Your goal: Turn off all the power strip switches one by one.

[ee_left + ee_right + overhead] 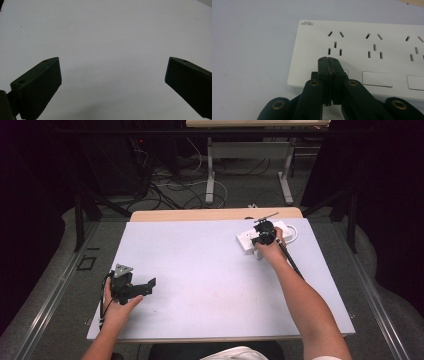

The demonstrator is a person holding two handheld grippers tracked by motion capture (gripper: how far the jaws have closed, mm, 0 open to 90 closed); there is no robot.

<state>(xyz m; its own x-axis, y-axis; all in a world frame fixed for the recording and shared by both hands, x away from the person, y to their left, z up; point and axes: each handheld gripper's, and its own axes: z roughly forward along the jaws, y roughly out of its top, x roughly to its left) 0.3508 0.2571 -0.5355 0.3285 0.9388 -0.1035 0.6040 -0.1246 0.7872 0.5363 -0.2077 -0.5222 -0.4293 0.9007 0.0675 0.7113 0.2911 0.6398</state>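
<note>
White power strip (265,236) lies flat at far right of the table (200,270), near the back edge; matte pale-blue/grey sheet covers the top, w/ a bare wood strip showing along the far side. Strip is a smooth rectangular plastic slab w/ rounded corners; in the right gripper view (367,57) its face shows rows of socket slots (angled pairs above, straight slots below) and flat rectangular rocker switches (377,79) along the near edge, small grey logo at one corner. All sockets are vacant, no plug in any of them. Right gripper (264,234) sits over the strip, hand behind it, cable trailing back along the forearm; its jaws are pressed together w/ nothing between them, tips (329,61) down at the strip's near edge by the first switch, which they partly hide. Whether the tips actually touch it, can't tell. Left gripper (131,287) is at the near left of the table, well apart from the strip, grey 3-cornered plate on top; its jaws spread wide in the left gripper view (112,77), blocky black pads, bare sheet between them.
</note>
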